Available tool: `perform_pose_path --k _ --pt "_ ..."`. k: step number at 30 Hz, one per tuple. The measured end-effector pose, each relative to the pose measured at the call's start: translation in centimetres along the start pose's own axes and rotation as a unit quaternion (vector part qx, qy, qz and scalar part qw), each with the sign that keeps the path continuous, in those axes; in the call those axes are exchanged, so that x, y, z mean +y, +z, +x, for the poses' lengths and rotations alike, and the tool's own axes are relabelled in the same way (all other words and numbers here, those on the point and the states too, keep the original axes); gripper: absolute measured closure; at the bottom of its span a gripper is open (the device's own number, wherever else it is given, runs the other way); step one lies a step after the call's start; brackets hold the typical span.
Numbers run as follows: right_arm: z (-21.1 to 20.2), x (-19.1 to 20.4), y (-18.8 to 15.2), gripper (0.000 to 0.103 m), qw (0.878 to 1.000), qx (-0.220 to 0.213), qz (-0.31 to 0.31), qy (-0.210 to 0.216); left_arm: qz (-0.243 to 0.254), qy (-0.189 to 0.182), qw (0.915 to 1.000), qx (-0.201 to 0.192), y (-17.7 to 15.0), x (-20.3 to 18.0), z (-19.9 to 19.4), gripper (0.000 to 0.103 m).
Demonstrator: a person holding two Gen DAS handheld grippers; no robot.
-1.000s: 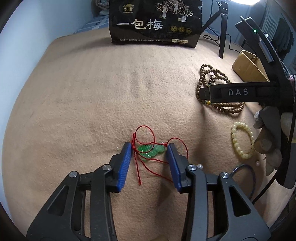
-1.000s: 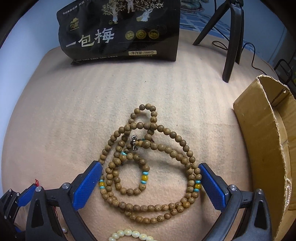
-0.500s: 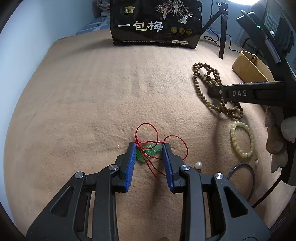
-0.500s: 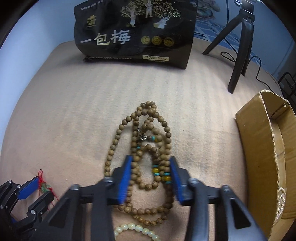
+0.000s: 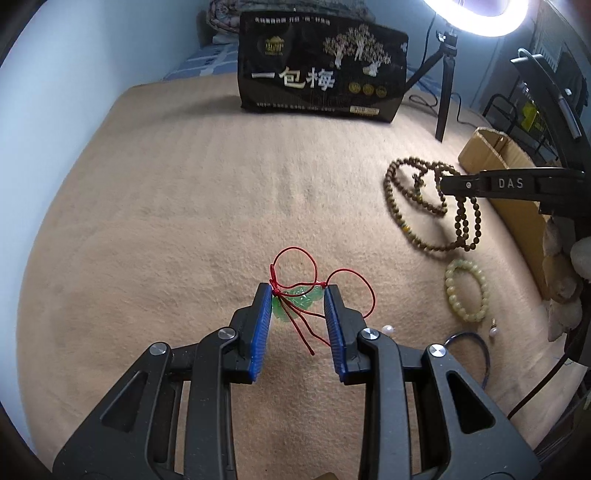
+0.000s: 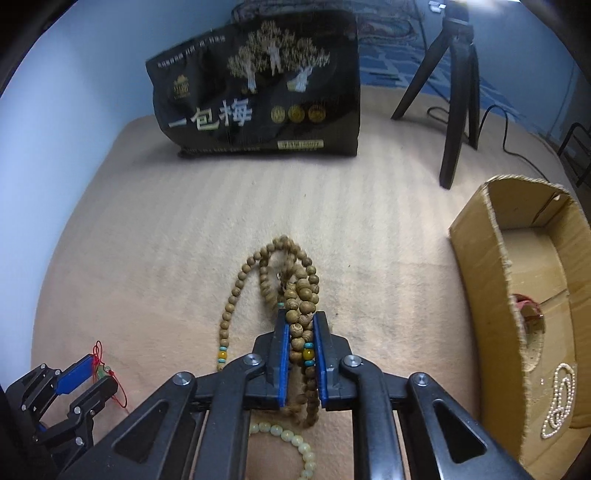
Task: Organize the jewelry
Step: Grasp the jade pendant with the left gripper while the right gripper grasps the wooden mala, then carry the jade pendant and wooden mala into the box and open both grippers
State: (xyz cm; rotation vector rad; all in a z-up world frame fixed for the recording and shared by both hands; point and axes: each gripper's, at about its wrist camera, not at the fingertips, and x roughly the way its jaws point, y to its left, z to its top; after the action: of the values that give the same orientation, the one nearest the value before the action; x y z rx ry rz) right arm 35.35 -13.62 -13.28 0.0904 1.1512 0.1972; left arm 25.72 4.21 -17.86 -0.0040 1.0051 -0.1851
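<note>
- Wooden bead necklace (image 6: 301, 317): the right gripper (image 6: 300, 325) has just closed its fingers on a bunched section; loops trail on the blanket (image 6: 184, 229).
- Lift high before crossing to the cardboard box (image 6: 476, 266).
- Left gripper (image 5: 298, 295) clamps the green pendant (image 5: 295, 299); watch its red cord (image 5: 351, 280).

Home bedroom: tan blanket (image 5: 184, 221) over bed, folded quilt (image 5: 229, 22) by blue wall, ring light (image 5: 480, 18) on tripod (image 6: 458, 92).
</note>
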Motion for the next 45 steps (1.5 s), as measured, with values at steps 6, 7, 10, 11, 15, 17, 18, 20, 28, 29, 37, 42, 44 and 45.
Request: perform_pose_path --k 6,7,10,11,15,17,18,20,28,29,37,42,44,45 --pt "-3.0 -0.3 0.4 0.093 1.000 -0.028 0.002 0.008 -0.005 -0.006 0.9997 -0.021 0.6 -0.3 -2.0 0.074" --pt "-3.7 -0.3 0.5 0.093 0.999 -0.034 0.002 0.011 -0.006 -0.008 0.9997 -0.024 0.7 -0.3 -2.4 0.074" --pt "-5.6 -0.2 0.6 0.093 0.999 -0.052 -0.001 0.016 -0.008 -0.012 0.9993 -0.034 1.0 -0.7 -3.4 0.074" --pt "-6.4 -0.1 0.6 0.093 0.998 -0.058 -0.002 0.017 -0.008 -0.014 0.9991 -0.038 1.1 -0.8 -3.9 0.074" --pt "-9.1 0.1 1.0 0.093 0.996 -0.084 -0.003 0.024 -0.009 -0.024 0.9983 -0.052 1.7 -1.2 -5.3 0.074" --pt "-10.6 0.1 1.1 0.093 0.995 -0.098 -0.005 0.025 -0.010 -0.029 0.9978 -0.059 2.0 -1.5 -6.1 0.074" --pt "-10.8 0.0 1.2 0.093 0.994 -0.103 -0.005 0.026 -0.011 -0.033 0.9974 -0.064 2.2 -1.7 -6.5 0.074" --pt "-11.9 -0.2 1.2 0.093 0.993 -0.114 -0.004 0.027 -0.012 -0.040 0.9965 -0.072 2.6 -2.2 -7.4 0.074" --pt "-16.1 -2.5 0.4 0.093 0.989 -0.147 0.001 0.015 0.000 -0.067 0.9930 -0.097 3.7 -5.1 -9.8 0.074" --pt "-16.4 -2.8 0.3 0.093 0.989 -0.150 0.002 0.012 0.003 -0.070 0.9927 -0.098 3.8 -5.6 -10.0 0.074" --pt "-18.7 -7.7 -0.8 0.093 0.986 -0.164 0.030 -0.018 0.040 -0.103 0.9884 -0.104 4.2 -11.0 -10.6 0.074" --pt "-19.5 -10.7 -1.6 0.093 0.984 -0.166 0.046 -0.037 0.058 -0.126 0.9850 -0.103 4.2 -14.7 -10.4 0.074" --pt "-19.7 -12.0 -2.0 0.093 0.984 -0.165 0.053 -0.046 0.065 -0.133 0.9837 -0.102 4.3 -16.0 -10.2 0.074" --pt "-19.8 -12.5 -2.1 0.093 0.984 -0.165 0.056 -0.049 0.069 -0.137 0.9829 -0.101 4.3 -16.8 -10.1 0.074"
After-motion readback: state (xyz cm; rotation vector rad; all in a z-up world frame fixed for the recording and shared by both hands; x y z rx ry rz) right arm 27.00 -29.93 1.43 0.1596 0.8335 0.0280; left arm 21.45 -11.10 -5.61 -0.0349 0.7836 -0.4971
